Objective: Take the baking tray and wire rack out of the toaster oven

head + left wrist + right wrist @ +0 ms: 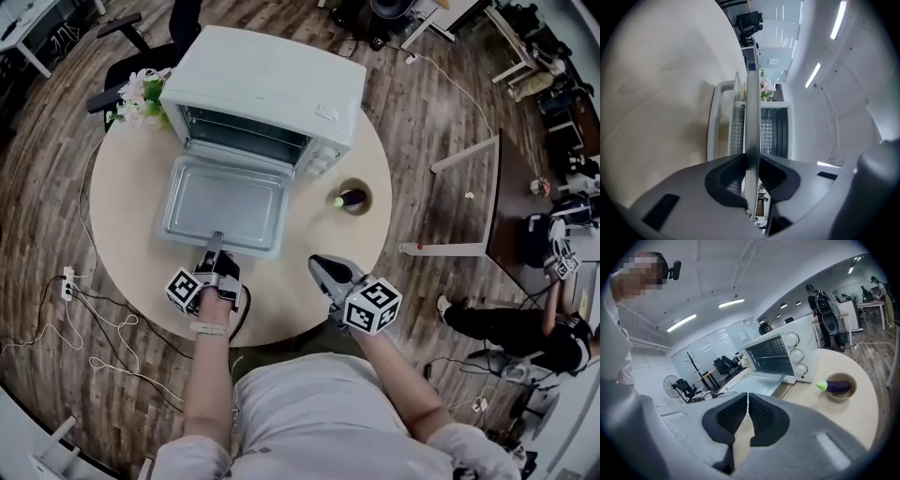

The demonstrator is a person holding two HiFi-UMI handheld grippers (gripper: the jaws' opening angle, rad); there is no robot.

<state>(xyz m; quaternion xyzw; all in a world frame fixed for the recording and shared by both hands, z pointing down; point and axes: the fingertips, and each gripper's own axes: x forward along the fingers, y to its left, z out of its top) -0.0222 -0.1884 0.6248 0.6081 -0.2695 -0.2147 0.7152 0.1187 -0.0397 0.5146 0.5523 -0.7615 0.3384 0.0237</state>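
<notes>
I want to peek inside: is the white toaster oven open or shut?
Open. The white toaster oven shows its dark inside, and the silver metal baking tray lies pulled out in front.

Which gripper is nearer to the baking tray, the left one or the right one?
Left. The left gripper is clamped on the near rim of the baking tray. The right gripper, shut and empty, is apart from it, beyond its near right corner.
</notes>
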